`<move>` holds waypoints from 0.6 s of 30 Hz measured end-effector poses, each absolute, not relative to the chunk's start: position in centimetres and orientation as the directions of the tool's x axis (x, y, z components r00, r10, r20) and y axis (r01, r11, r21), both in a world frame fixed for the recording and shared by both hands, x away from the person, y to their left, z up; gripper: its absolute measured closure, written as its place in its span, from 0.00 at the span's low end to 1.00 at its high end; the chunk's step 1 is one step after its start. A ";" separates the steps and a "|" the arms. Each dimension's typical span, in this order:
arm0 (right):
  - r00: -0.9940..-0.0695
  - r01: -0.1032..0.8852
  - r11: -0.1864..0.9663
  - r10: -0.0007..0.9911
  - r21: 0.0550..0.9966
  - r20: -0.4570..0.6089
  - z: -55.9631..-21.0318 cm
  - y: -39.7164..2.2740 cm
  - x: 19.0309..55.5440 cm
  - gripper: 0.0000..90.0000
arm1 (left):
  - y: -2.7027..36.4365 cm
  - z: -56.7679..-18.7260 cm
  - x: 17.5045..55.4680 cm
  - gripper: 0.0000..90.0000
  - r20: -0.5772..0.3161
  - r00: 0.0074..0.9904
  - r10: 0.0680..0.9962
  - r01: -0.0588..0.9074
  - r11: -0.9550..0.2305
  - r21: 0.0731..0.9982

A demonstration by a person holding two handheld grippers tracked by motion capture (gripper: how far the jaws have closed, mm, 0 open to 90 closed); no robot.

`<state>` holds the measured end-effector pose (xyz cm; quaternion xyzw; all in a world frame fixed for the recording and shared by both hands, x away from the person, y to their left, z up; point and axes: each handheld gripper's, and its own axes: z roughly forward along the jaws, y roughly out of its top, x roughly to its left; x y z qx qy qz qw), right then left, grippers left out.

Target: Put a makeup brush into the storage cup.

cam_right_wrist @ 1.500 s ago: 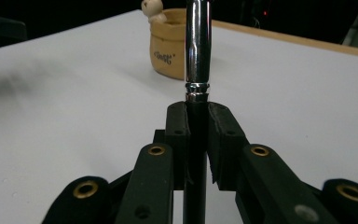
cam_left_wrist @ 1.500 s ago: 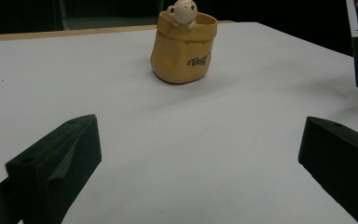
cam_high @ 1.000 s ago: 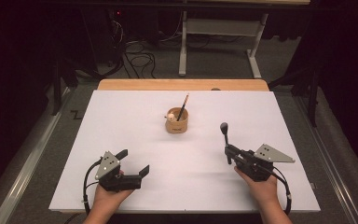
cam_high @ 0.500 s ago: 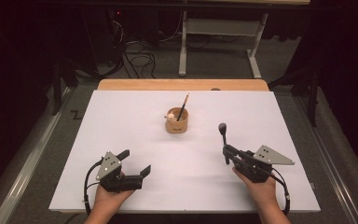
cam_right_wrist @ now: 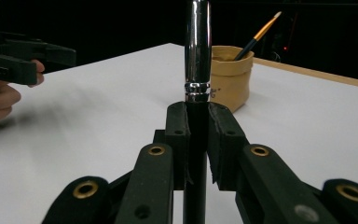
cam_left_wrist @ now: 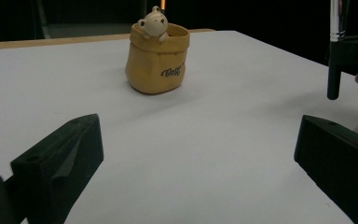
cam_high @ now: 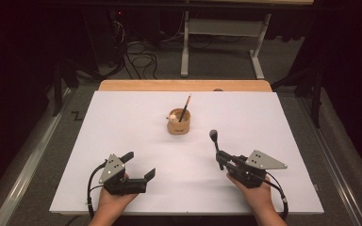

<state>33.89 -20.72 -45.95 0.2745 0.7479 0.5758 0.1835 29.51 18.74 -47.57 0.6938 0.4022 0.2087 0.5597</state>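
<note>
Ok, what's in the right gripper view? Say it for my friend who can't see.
The right gripper squeezes the black handle of an upright makeup brush with a shiny metal collar. Behind it on the white table sits a tan pot holding a pencil.
</note>
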 end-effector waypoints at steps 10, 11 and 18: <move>-0.805 0.184 0.179 0.592 0.967 0.044 -46.0 -19.6 33.4 0.90 | 17.0 -47.1 30.1 0.02 -0.132 0.617 0.776 0.324 -0.097 0.941; -0.808 0.178 0.176 0.587 0.968 0.042 -46.0 -19.6 33.4 0.90 | 16.8 -47.0 30.1 0.02 -0.129 0.622 0.773 0.322 -0.102 0.941; -0.809 0.164 0.171 0.587 0.972 0.033 -45.9 -19.4 33.3 0.90 | 15.5 -46.2 30.2 0.03 -0.114 0.652 0.750 0.311 -0.126 0.942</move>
